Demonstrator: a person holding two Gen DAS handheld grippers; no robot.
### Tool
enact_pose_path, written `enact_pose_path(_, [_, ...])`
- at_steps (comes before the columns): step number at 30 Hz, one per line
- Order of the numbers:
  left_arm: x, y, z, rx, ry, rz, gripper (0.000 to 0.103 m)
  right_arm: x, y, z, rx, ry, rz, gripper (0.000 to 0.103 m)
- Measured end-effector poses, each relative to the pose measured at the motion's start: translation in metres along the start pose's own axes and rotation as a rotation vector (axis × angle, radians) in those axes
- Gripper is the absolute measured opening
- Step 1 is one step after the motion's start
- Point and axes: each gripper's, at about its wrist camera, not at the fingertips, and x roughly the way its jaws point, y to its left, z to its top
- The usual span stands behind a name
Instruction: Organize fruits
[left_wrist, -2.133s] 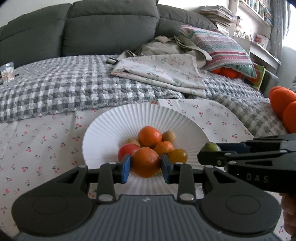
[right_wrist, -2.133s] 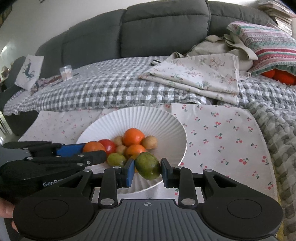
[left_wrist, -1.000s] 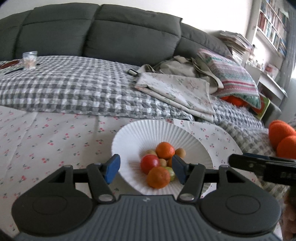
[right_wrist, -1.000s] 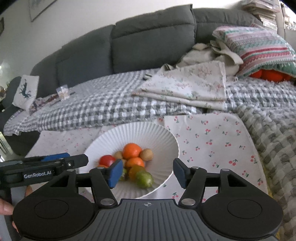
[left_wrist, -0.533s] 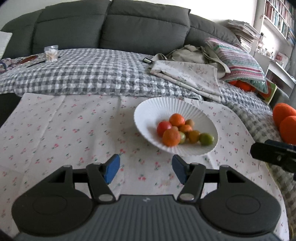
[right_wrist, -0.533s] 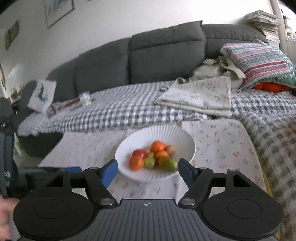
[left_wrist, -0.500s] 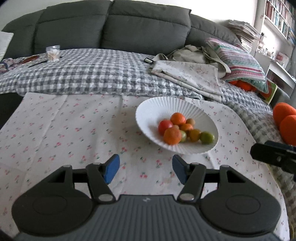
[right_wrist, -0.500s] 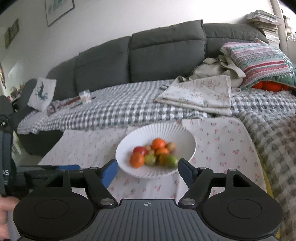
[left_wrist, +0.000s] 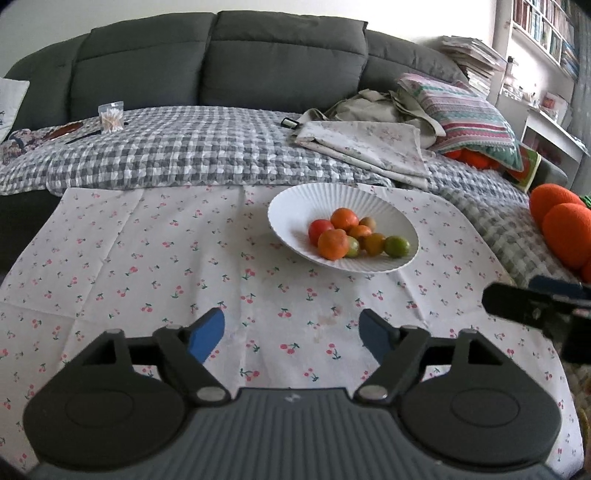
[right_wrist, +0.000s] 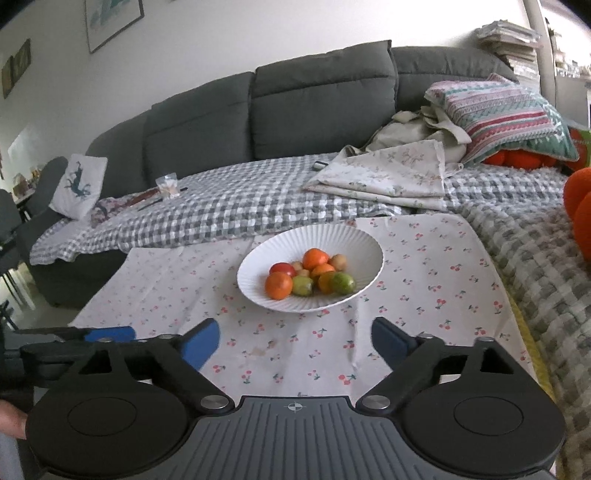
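A white ribbed bowl (left_wrist: 295, 199) stands on the cherry-print cloth (left_wrist: 147, 258) and holds several fruits: oranges (left_wrist: 332, 243), a red one (left_wrist: 319, 229) and a green one (left_wrist: 397, 246). It also shows in the right wrist view (right_wrist: 258, 258), with the orange (right_wrist: 278, 285) and green fruit (right_wrist: 342, 282). My left gripper (left_wrist: 293, 336) is open and empty, well in front of the bowl. My right gripper (right_wrist: 295, 341) is open and empty, also in front of the bowl; it shows at the right edge of the left wrist view (left_wrist: 535, 306).
A grey sofa (left_wrist: 221, 66) stands behind, with a checked blanket (left_wrist: 184, 155), folded floral cloth (left_wrist: 365, 144) and a striped pillow (left_wrist: 469, 118). Orange plush balls (left_wrist: 565, 229) lie at the right. A small clear container (left_wrist: 110, 118) sits on the blanket at the left.
Both grippers let go of their fruits into the bowl, opened and pulled back from it. The bowl now sits farther away in both views.
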Motion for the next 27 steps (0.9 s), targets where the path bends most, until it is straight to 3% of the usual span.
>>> enact_pose_path(3, [0.003,0.004,0.001,-0.025,0.011,0.008,0.089,0.004,-0.002,-0.003,-0.002,0.011,-0.025,0.101])
enact_pose_path(12, [0.004,0.004,0.000,-0.024,0.008,0.017,0.100,0.013,0.000,-0.007,0.006,0.039,-0.042,0.103])
enact_pose_path(27, [0.005,0.004,0.000,-0.023,0.019,0.050,0.102,0.018,-0.001,-0.008,0.014,0.058,-0.062,0.103])
